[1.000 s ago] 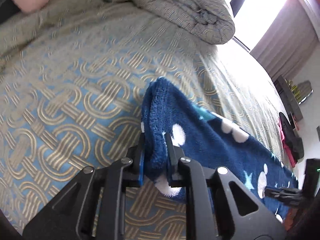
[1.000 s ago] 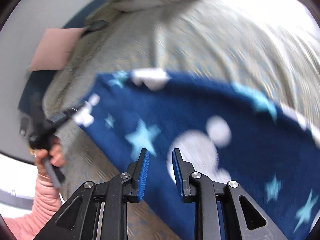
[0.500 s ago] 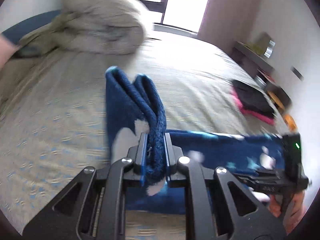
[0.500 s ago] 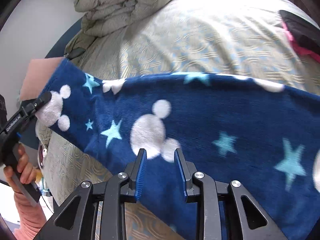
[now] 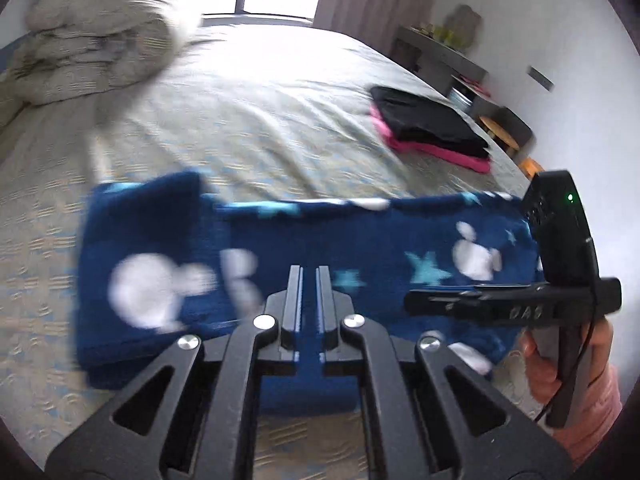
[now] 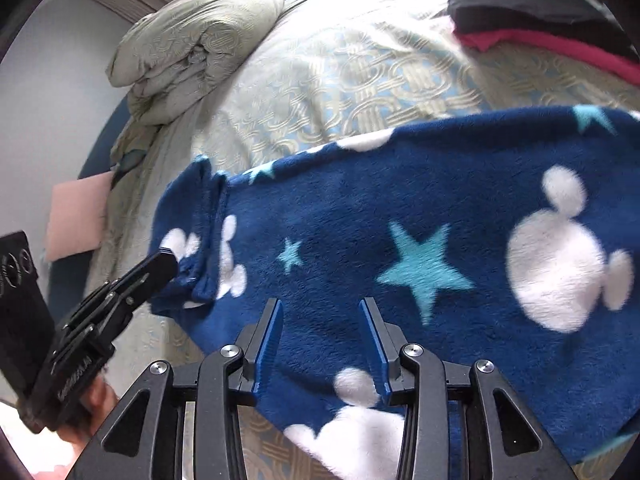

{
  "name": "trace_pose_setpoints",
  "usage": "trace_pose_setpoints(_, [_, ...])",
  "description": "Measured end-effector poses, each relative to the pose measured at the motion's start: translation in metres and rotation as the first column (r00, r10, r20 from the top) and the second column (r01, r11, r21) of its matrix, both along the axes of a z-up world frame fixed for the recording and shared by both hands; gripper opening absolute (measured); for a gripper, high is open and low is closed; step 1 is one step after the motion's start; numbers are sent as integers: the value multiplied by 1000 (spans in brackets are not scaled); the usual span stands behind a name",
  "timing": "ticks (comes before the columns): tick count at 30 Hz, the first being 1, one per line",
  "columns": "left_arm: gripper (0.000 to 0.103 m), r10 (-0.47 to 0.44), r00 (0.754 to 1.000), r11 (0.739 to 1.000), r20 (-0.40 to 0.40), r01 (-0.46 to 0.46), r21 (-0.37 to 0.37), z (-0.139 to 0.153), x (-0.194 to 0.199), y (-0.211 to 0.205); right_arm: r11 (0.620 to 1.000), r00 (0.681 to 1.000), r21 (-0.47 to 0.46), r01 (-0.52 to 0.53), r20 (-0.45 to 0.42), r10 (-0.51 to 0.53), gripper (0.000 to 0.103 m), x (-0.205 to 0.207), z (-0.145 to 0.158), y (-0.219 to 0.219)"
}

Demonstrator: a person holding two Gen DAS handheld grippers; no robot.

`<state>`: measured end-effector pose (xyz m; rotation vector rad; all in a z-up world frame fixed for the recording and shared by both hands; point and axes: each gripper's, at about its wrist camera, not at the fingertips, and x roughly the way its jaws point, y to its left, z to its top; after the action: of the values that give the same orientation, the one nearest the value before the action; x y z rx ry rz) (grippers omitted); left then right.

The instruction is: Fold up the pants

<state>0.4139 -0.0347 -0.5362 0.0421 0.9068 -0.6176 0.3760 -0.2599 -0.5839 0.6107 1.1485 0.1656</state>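
Left gripper [image 6: 166,266]: jaws drawn nearly together at the cuff end of the fleece pants [image 6: 400,240]; in its own blurred view no fabric is seen between the fingers, so the hold cannot be told.

Fleece pants: laid lengthwise across the patterned bedspread [image 6: 340,80]. Judged best smoothed flat, edges aligned, before the next fold.

Right gripper [image 6: 326,340]: jaws spread wide over the fabric, nothing held.

Folded clothes [image 5: 428,124]: partly cut off. Waist end out of frame.

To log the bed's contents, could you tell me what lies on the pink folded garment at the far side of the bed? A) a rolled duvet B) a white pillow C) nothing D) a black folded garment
D: a black folded garment lies stacked on the pink folded garment.
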Motion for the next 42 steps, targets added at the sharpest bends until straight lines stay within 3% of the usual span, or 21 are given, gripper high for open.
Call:
trace_pose_setpoints(5, [53,175,983,980,59,-180,85,-5,0,83,992,996,92,-91,-3,92,57,31,-7,31])
trace_pose_setpoints(8, [67,237,971,964,41,-240,114,-19,-1,124,977,988,148,-152,-17,156,63,61,-15,62])
trace_pose_setpoints(11, [72,253,967,959,-10,-250,132,-37,0,143,960,977,197,-197,-37,208,67,88,-26,88])
trace_pose_setpoints(17, [77,205,977,971,-53,-196,135,-62,0,149,969,972,144,-202,-96,216,71,123,-43,117])
trace_pose_setpoints(22, [80,175,982,976,-66,-165,143,-74,5,140,960,976,218,-177,-87,199,78,135,-47,126])
trace_pose_setpoints(26, [80,169,983,980,-78,-159,123,-77,7,136,964,971,171,-203,-93,221,78,148,-50,149])
trace_pose_setpoints(27, [80,171,982,979,-79,-161,124,-78,8,135,968,970,137,-212,-92,225,70,150,-48,155])
trace_pose_setpoints(28, [80,174,981,978,-81,-163,126,-79,9,134,970,969,99,-223,-88,232,36,152,-44,160])
trace_pose_setpoints(29, [80,174,981,978,-81,-163,127,-80,8,134,966,964,54,-251,-81,255,16,153,-38,169])
trace_pose_setpoints(32, [80,172,982,976,-73,-160,146,-79,8,130,964,964,-5,-264,-18,264,12,145,-13,179])
trace_pose_setpoints(35, [80,168,983,978,-74,-157,135,-75,4,128,965,962,-3,-262,77,262,12,128,29,178])
trace_pose_setpoints(40, [80,106,992,994,-62,-104,37,-47,-16,124,967,948,-92,-239,195,253,12,91,93,157])
trace_pose_setpoints(42, [80,87,995,996,-48,-86,24,-40,-20,120,969,949,-118,-219,207,239,12,78,104,142])
